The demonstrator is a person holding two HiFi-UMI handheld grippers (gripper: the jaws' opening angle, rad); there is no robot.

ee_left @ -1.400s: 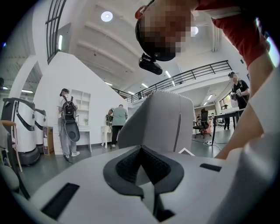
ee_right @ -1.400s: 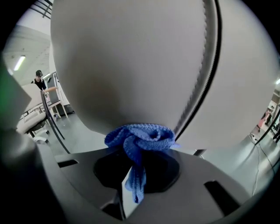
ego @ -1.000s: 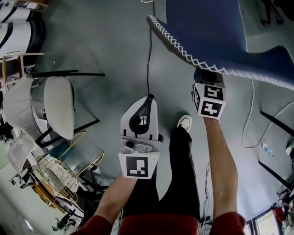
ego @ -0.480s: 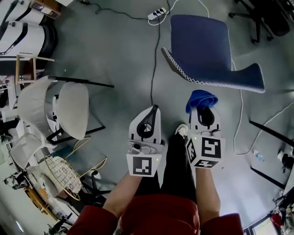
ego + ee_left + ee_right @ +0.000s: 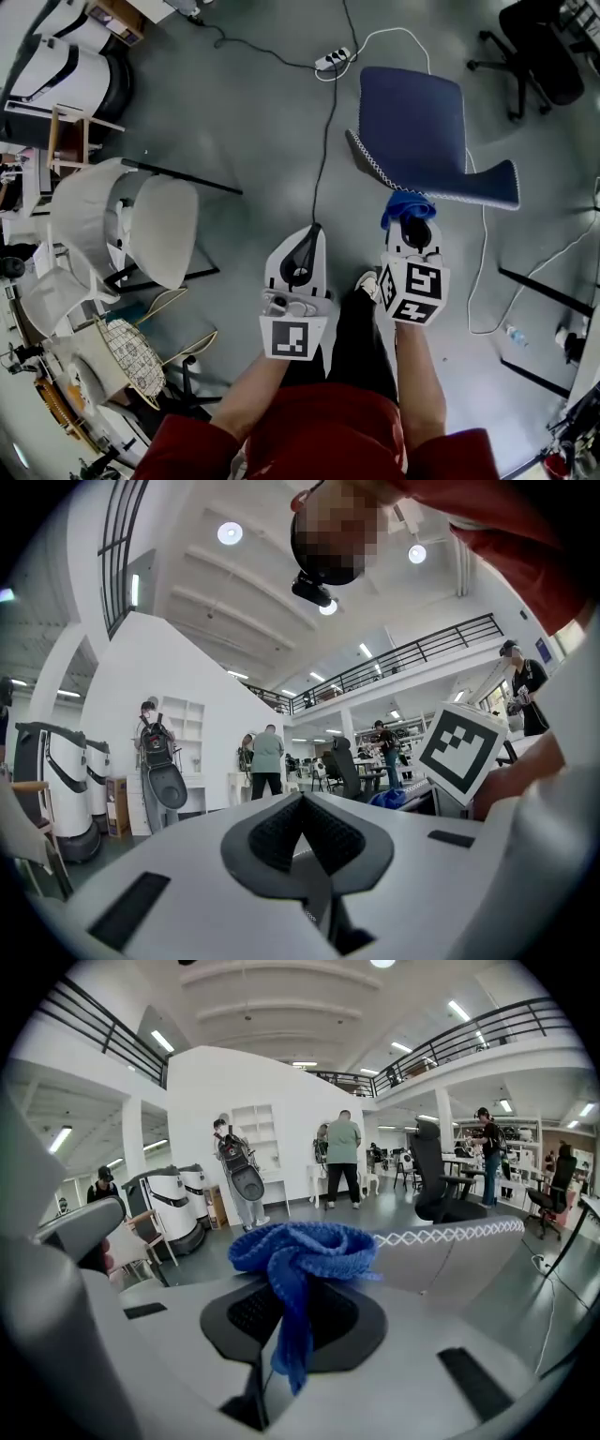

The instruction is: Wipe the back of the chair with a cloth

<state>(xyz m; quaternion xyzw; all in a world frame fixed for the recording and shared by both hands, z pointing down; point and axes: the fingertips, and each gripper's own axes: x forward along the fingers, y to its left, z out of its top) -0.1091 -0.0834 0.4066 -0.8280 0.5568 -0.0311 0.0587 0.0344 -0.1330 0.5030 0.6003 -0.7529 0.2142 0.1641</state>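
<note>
A blue chair [image 5: 417,131] with white zigzag stitching along its edge stands on the grey floor ahead. Its stitched back edge [image 5: 450,1237] shows just beyond the cloth in the right gripper view. My right gripper [image 5: 410,217] is shut on a blue knitted cloth [image 5: 405,206], which bunches above the jaws [image 5: 305,1251] and hangs down between them. The cloth is close to the chair's near edge, slightly apart from it. My left gripper [image 5: 309,236] is shut with nothing in it [image 5: 300,827], held to the left of the right one.
Two white chairs [image 5: 141,225] stand at the left, with a wire basket [image 5: 131,356] near them. A cable [image 5: 323,141] and a power strip [image 5: 336,58] lie on the floor. A black office chair [image 5: 534,52] is at the far right. People [image 5: 344,1157] stand in the distance.
The view has pulled back from the blue chair, which was large and close overhead. My right gripper with the cloth came out from under its edge and now sits just short of it.
</note>
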